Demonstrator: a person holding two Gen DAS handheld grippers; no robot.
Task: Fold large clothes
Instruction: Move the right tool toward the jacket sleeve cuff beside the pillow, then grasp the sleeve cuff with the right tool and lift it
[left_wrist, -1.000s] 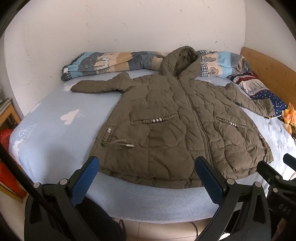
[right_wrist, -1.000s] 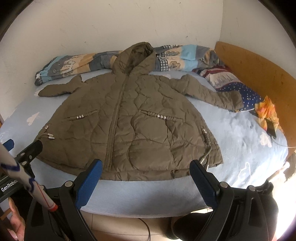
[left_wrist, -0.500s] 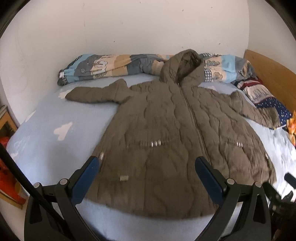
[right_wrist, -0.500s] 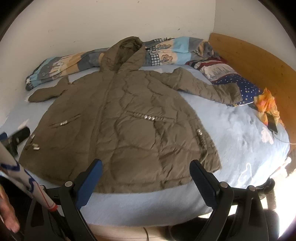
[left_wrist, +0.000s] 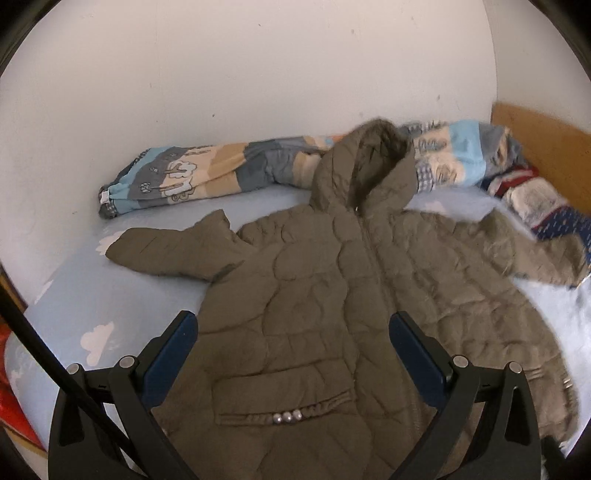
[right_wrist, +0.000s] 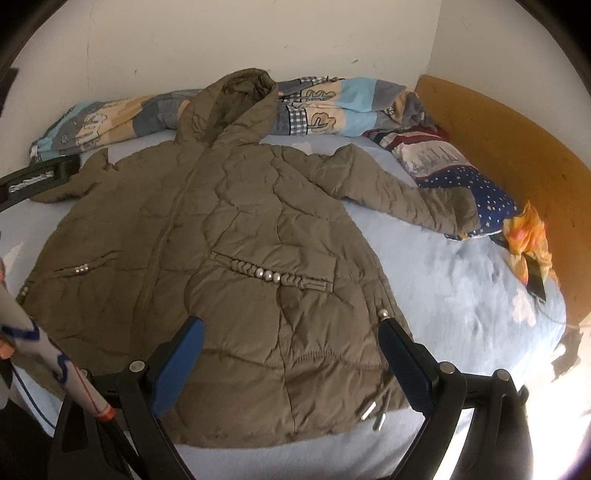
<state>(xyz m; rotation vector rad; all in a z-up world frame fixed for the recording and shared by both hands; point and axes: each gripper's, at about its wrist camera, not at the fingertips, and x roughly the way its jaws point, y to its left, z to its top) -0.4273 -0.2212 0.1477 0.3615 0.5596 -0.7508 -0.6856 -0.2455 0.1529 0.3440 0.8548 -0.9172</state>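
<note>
While both are spread wide and empty, the left gripper (left_wrist: 293, 343) and right gripper (right_wrist: 290, 350) hover above an olive quilted jacket (right_wrist: 229, 236) lying flat, front up, sleeves outstretched, on a light blue bed (right_wrist: 461, 295), its hood touching a rolled patterned quilt (left_wrist: 192, 177).

A quilted olive jacket (left_wrist: 332, 295) lies front-up on a pale blue bed sheet (left_wrist: 110, 295), its hood (left_wrist: 365, 166) pointing to the far wall. One sleeve (left_wrist: 173, 251) stretches left, the other (left_wrist: 535, 258) right toward a star-patterned pillow (left_wrist: 554, 218). A rolled cartoon-print quilt (left_wrist: 192, 177) lies along the far edge. The left gripper (left_wrist: 293, 332) hovers near, above the jacket's lower half, its blue-padded jaws spread wide with nothing between them.
</note>
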